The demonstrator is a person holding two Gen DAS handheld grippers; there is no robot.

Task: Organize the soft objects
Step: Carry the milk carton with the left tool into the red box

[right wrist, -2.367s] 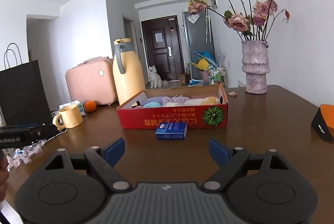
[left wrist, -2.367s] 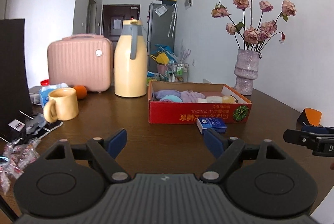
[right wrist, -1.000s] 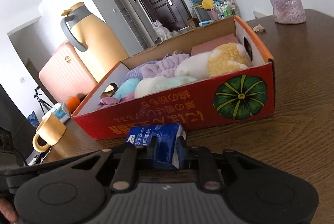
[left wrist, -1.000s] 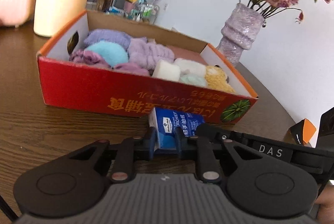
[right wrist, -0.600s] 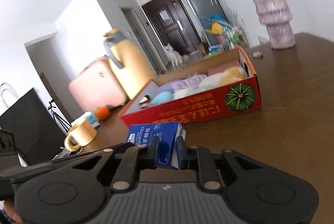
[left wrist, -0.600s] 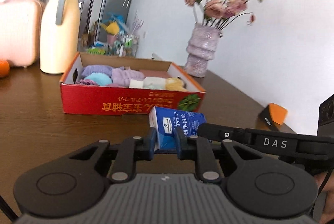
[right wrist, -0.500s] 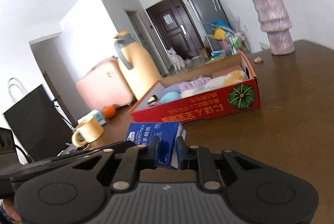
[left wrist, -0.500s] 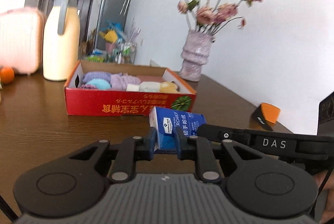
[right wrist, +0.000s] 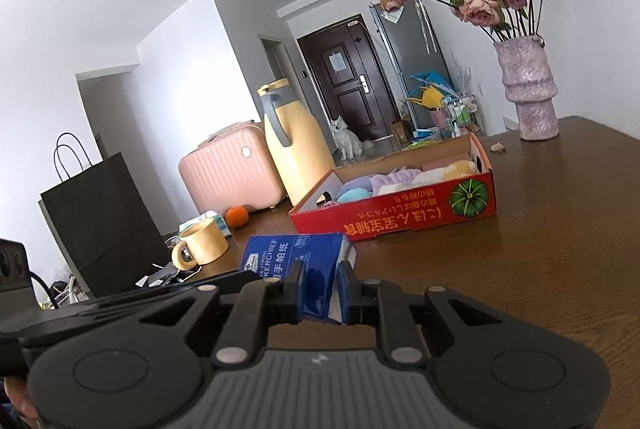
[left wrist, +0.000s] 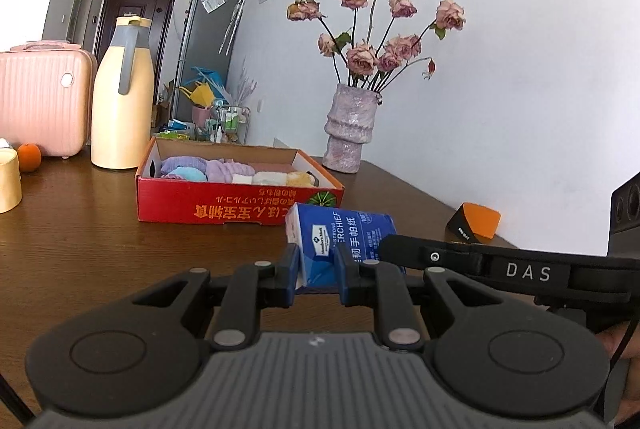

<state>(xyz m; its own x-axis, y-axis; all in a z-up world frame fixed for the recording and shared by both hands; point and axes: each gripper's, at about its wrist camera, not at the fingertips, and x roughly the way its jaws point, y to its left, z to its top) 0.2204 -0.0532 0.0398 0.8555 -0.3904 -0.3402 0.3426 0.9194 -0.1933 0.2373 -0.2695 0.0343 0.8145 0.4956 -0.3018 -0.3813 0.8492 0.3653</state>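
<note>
A blue pack of tissues (left wrist: 340,241) hangs above the brown table, pinched at both ends. My left gripper (left wrist: 317,271) is shut on its left end. My right gripper (right wrist: 321,293) is shut on the right end of the tissue pack (right wrist: 296,257). Behind it a red cardboard box (left wrist: 240,207) lies on the table, filled with several soft rolled cloths in purple, blue, white and yellow. The same red box (right wrist: 400,213) shows in the right wrist view at middle right. The right tool's arm crosses the left wrist view at the lower right.
A cream jug (left wrist: 122,97), a pink case (left wrist: 40,97), an orange (left wrist: 29,157) and a yellow mug (right wrist: 202,243) stand to the left. A vase of dried roses (left wrist: 350,129) is behind the box, an orange-black block (left wrist: 474,221) at right, a black bag (right wrist: 100,225) at far left.
Both grippers, still shut on the tissue pack, have lifted it and pulled it back from the red box, which now looks smaller and farther away.
</note>
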